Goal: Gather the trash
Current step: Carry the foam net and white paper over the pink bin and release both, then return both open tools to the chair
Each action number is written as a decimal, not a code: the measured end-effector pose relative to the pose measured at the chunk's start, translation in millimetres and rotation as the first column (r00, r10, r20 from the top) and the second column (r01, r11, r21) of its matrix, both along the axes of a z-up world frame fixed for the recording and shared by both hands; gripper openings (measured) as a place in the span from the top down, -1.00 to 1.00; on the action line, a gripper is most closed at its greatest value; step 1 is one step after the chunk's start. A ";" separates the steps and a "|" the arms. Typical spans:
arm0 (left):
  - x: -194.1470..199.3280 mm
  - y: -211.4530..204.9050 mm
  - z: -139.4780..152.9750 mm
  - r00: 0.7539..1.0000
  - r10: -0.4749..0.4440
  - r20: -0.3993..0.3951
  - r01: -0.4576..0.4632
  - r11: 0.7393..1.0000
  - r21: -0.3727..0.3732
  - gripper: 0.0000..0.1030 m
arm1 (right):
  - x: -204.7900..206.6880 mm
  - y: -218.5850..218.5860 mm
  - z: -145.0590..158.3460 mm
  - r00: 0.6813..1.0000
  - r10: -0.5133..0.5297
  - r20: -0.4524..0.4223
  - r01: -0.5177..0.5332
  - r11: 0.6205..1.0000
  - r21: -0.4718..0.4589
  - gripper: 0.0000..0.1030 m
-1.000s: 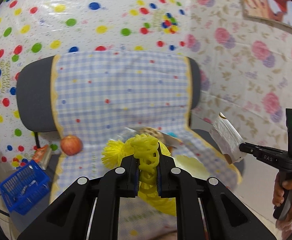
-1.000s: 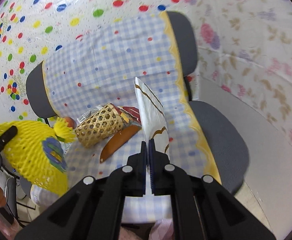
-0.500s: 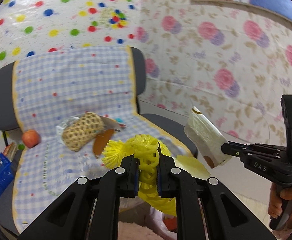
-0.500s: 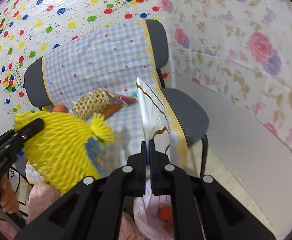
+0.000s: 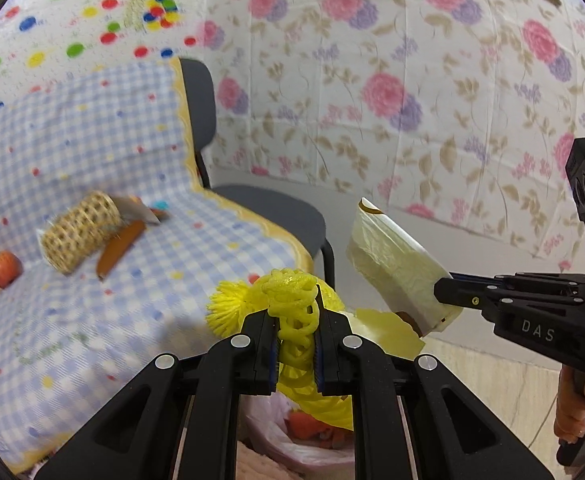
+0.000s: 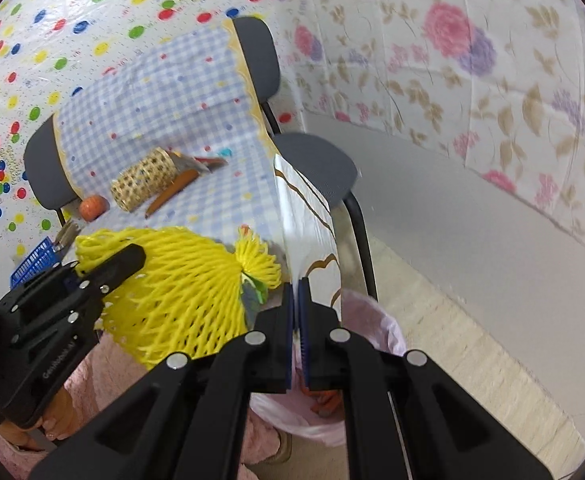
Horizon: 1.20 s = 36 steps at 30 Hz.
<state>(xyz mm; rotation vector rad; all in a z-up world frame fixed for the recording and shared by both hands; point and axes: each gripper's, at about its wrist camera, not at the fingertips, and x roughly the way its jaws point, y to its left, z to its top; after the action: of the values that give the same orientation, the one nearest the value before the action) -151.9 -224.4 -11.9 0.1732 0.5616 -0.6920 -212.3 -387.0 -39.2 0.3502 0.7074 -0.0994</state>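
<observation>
Landmark: the pink-lined bin (image 6: 376, 320) beside the chair (image 6: 312, 160). Step in hand is carrying trash to it. Left gripper (image 5: 296, 344) clenches the yellow foam net (image 5: 292, 300), right gripper (image 6: 295, 300) pinches the flat wrapper (image 6: 304, 216), both above the bin. Next move, by my judgement: lower over the opening, then release.

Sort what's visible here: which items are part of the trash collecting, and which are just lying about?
In play:
left gripper shut on yellow foam net
right gripper shut on white wrapper
pink-lined trash bin

Lying about on the chair:
woven basket
orange fruit
checked cloth
</observation>
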 end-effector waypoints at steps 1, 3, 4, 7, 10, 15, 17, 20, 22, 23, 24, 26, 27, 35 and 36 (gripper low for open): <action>2.2 -3.3 -6.4 1.000 -0.001 -0.013 0.002 1.000 0.010 0.74 | 1.7 -2.2 -6.4 1.000 0.002 -0.015 -0.002 1.000 0.019 0.93; 6.1 -8.6 -15.0 1.000 0.000 -0.028 0.001 1.000 0.027 0.74 | 5.1 -5.5 -17.2 0.999 -0.001 -0.037 0.003 0.999 0.035 0.93; 9.7 -11.2 -20.4 0.999 0.003 -0.040 -0.001 0.999 0.035 0.73 | 8.0 -7.1 -22.0 0.999 -0.004 -0.049 0.005 0.999 0.037 0.93; 20.5 -17.8 -32.4 0.997 0.006 -0.075 -0.002 0.999 0.052 0.71 | 16.7 -13.2 -34.1 0.997 -0.013 -0.076 0.016 0.999 0.049 0.93; 33.5 -27.1 -42.8 0.994 0.002 -0.107 0.005 0.998 0.063 0.66 | 28.2 -20.8 -49.1 0.994 -0.020 -0.109 0.026 0.998 0.057 0.93; 45.2 -39.1 -54.3 0.991 0.001 -0.137 0.011 0.997 0.081 0.27 | 46.0 -29.5 -72.8 0.986 -0.011 -0.166 0.024 0.997 0.074 0.92; 47.3 -40.4 -57.4 0.991 0.007 -0.134 0.005 0.996 0.089 -0.03 | 50.4 -32.2 -82.0 0.983 -0.004 -0.182 0.021 0.996 0.090 0.84; 51.8 -40.8 -61.4 0.989 0.015 -0.145 -0.001 0.995 0.097 -0.09 | 52.8 -35.0 -89.0 0.982 -0.008 -0.191 0.029 0.994 0.104 0.70; 54.6 -36.4 -61.6 0.989 0.021 -0.148 -0.008 0.996 0.092 -0.15 | 51.4 -36.4 -87.2 0.982 -0.014 -0.188 0.034 0.994 0.103 0.60; 55.7 -33.9 -61.1 0.989 0.025 -0.149 -0.012 0.996 0.088 -0.18 | 49.8 -36.9 -84.8 0.983 -0.020 -0.183 0.038 0.995 0.097 0.51; 56.8 -31.6 -60.2 0.988 0.028 -0.149 -0.016 0.996 0.083 -0.18 | 49.0 -37.9 -81.9 0.984 -0.026 -0.177 0.043 0.995 0.090 0.49; 57.6 -24.8 -56.2 0.988 0.042 -0.148 -0.032 0.997 0.070 -0.18 | 44.3 -40.8 -73.4 0.986 -0.042 -0.160 0.055 0.995 0.080 0.49; 56.8 -21.7 -53.8 0.988 0.046 -0.145 -0.037 0.997 0.063 -0.18 | 42.4 -42.3 -69.8 0.987 -0.049 -0.151 0.061 0.995 0.076 0.49; 50.8 19.0 -19.0 0.987 0.136 -0.091 -0.131 0.990 0.058 -0.18 | 22.3 -34.6 -27.0 0.996 -0.057 -0.071 0.059 0.998 0.016 0.49; 49.5 24.8 -12.7 0.986 0.145 -0.083 -0.141 0.989 0.053 -0.18 | 20.9 -30.2 -21.1 0.997 -0.047 -0.055 0.048 0.999 0.017 0.49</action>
<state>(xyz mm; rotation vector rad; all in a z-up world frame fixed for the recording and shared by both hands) -102.5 -199.6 -24.7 0.1458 0.6669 -0.5486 -191.4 -417.2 -60.3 0.3832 0.7543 -0.1477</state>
